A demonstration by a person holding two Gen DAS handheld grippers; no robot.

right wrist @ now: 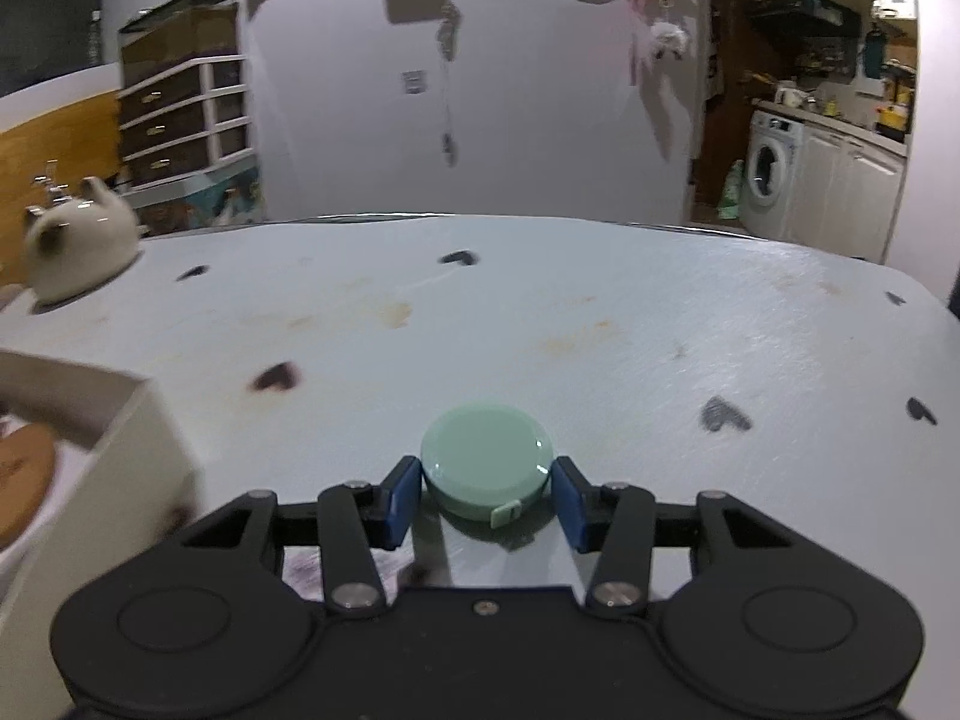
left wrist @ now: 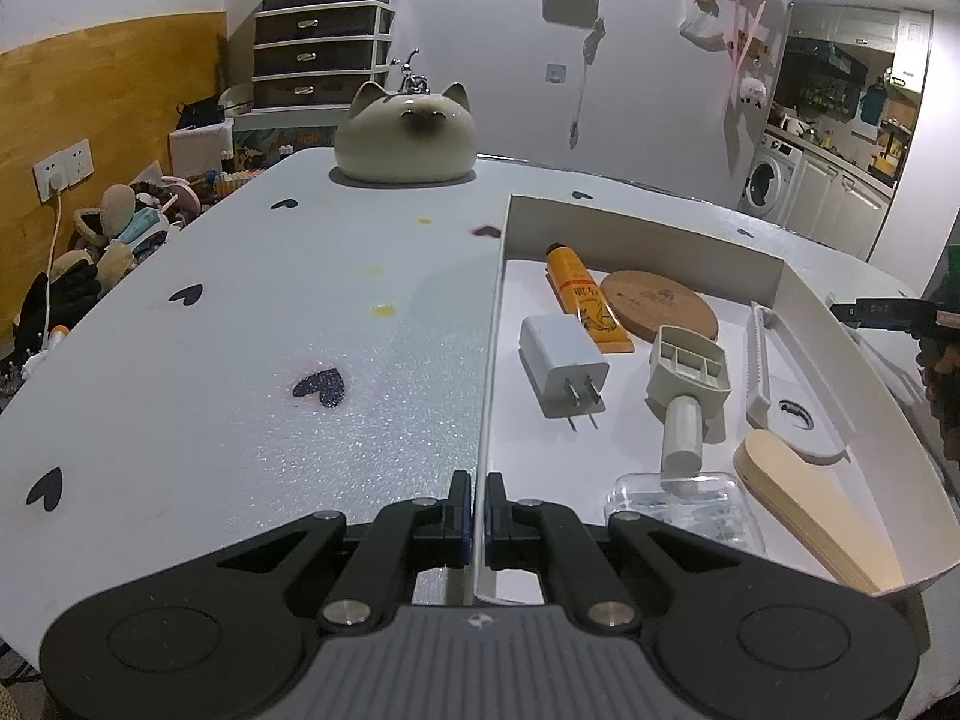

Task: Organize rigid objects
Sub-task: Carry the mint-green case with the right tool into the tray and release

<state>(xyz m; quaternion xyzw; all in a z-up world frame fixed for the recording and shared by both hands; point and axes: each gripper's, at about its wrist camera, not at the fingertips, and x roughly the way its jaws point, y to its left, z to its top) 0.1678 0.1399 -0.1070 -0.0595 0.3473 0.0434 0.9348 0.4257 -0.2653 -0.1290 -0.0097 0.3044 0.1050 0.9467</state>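
My left gripper [left wrist: 478, 516] is shut on the left wall of a shallow white box [left wrist: 492, 324] on the table. Inside the box lie a white plug charger [left wrist: 563, 373], an orange tube [left wrist: 585, 297], a round cork coaster [left wrist: 660, 303], a grey plastic handled tool [left wrist: 684, 387], a white serrated piece [left wrist: 759, 366], a wooden spoon [left wrist: 804, 498] and a clear plastic case [left wrist: 684, 507]. My right gripper [right wrist: 486, 495] is closed on a round mint-green tape measure [right wrist: 486, 462], with both blue pads against its sides just above the table. The box corner [right wrist: 120, 438] is to its left.
A cat-shaped ceramic pot [left wrist: 405, 135] stands at the table's far edge, also in the right wrist view [right wrist: 78, 252]. The table [left wrist: 240, 330] has a white cloth with dark hearts and yellow stains. Drawers [left wrist: 321, 57] and clutter stand beyond the left side.
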